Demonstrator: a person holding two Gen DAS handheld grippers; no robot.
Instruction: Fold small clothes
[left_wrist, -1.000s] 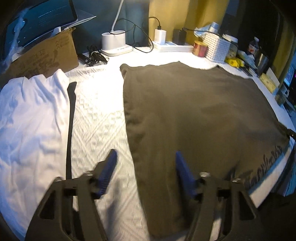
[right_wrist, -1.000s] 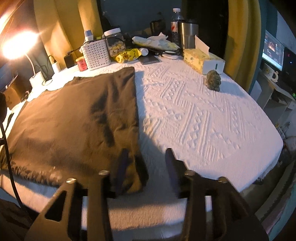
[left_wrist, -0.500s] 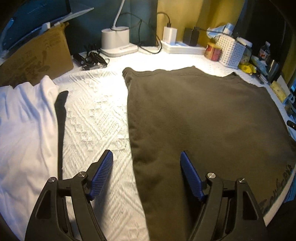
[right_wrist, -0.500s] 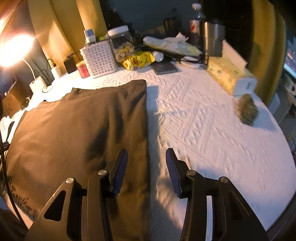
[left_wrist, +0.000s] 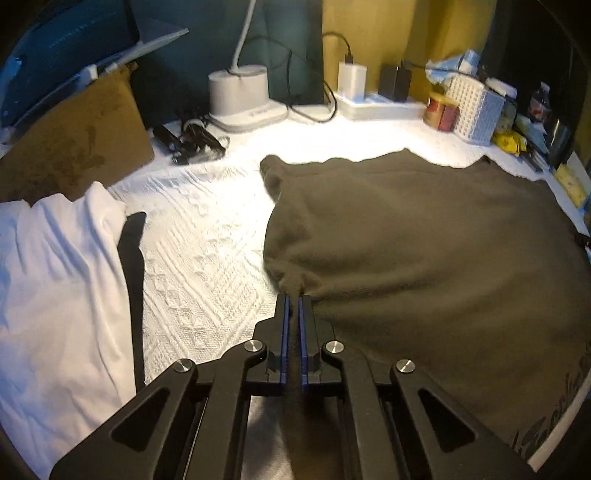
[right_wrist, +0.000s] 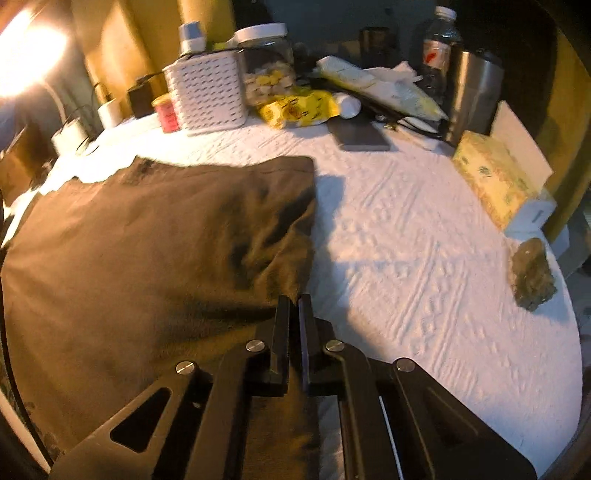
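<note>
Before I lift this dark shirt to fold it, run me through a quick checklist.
1. Left claw shut on the dark shirt edge: ok.
2. Right claw shut on the opposite edge: ok.
3. White garment apart from the shirt: ok.
4. Tissue box and small figurine off the shirt: ok.
5. Shirt's far edge free of the white basket: ok.
6. Both layers caught in each claw: cannot tell.
</note>
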